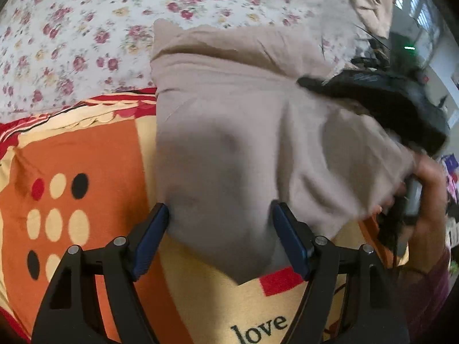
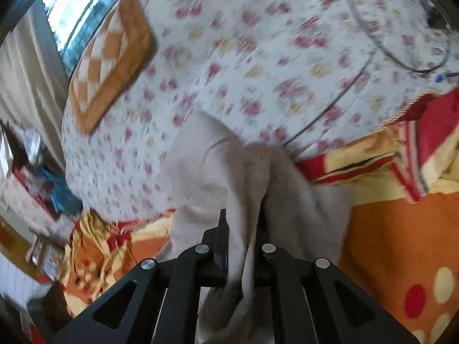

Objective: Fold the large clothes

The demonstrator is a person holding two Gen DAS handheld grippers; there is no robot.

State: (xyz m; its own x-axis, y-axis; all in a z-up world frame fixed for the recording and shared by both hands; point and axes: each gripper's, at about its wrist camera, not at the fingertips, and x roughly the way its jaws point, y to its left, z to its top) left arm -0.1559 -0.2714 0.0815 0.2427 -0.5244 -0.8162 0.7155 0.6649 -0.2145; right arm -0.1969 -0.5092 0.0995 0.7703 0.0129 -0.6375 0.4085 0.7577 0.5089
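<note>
While my right gripper point(image 2: 243, 246) pinches the beige garment point(image 1: 229, 132) and my left gripper point(image 1: 221, 229) is spread around its near corner, the loose corner could slip and spoil the fold.

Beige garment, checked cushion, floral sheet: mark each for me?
beige garment point(image 1: 229, 132), left wrist view, flat middle of the cloth.
checked cushion point(image 2: 112, 57), right wrist view, centre of its checked face.
floral sheet point(image 1: 71, 43), left wrist view, bare patch left of the garment.

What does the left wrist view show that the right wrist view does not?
Only the left wrist view shows the open left gripper with beige garment between its fingers, the person's hand and the word "love".
Only the right wrist view shows the right gripper shut on the garment, and a checked orange cloth.
Both show the garment, the floral sheet and the orange blanket.
</note>
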